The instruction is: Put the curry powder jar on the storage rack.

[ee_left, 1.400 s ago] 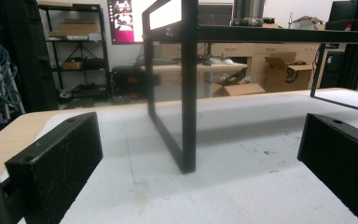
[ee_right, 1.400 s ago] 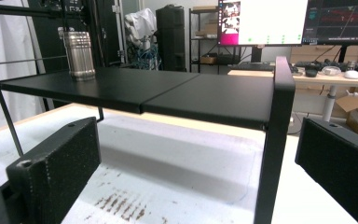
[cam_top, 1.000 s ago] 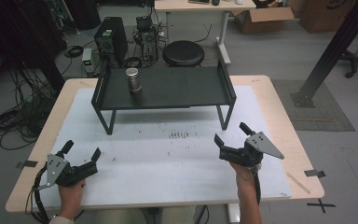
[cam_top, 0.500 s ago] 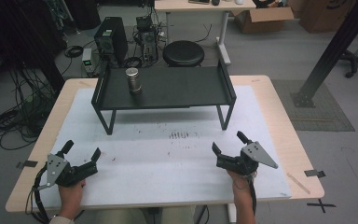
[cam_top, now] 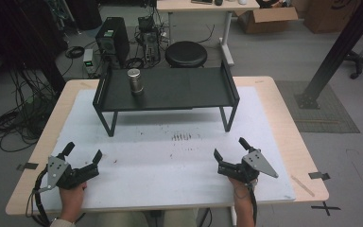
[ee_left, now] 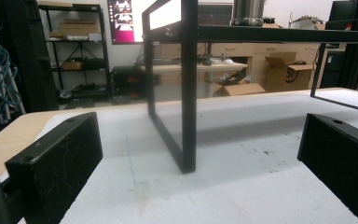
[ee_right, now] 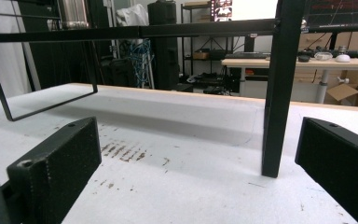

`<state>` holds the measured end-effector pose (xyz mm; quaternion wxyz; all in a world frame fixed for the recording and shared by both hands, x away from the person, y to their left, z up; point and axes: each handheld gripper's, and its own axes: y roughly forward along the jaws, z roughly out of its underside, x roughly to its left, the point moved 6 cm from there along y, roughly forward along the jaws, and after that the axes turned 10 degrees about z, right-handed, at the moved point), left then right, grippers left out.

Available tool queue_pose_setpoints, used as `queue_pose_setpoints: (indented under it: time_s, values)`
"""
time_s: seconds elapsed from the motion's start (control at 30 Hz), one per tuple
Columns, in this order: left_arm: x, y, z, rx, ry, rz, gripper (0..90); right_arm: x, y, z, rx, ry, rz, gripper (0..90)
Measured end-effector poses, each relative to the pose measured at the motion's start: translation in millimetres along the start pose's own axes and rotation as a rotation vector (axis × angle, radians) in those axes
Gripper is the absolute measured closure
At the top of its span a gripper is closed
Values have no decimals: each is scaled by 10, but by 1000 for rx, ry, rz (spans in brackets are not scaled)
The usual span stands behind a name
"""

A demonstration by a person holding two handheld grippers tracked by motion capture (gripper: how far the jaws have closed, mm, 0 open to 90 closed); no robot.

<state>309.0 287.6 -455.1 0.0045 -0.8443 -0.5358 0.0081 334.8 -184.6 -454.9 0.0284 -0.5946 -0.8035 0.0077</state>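
A metal cup (cam_top: pixel 134 81) stands upright on the left part of a black raised tray stand (cam_top: pixel 189 90) at the back of the table. Its base shows above the stand's rail in the left gripper view (ee_left: pixel 248 11) and in the right gripper view (ee_right: pixel 73 13). My left gripper (cam_top: pixel 82 152) rests low on the white mat near the front left, open and holding nothing. My right gripper (cam_top: pixel 229 148) rests near the front right, also open with nothing between its jaws. Both point toward the stand's legs (ee_left: pixel 188 93) (ee_right: pixel 277 88).
The white mat (cam_top: pixel 170 156) covers most of the wooden table, with dark scuff marks (cam_top: pixel 182 137) in its middle. Beyond the far edge stand a black stool (cam_top: pixel 185 53), computer boxes, cables and another desk. A black pillar (cam_top: pixel 340 47) rises at the right.
My right gripper has drawn back toward the table's front edge and settled lower. The left gripper has stayed where it was. The cup has not moved.
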Motion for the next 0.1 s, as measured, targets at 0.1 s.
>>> queue_pose_setpoints:
  time_s: [0.1]
  values:
    - [0, 0, 0, 0, 0, 0, 2, 7, 0, 1, -2, -9, 4, 0]
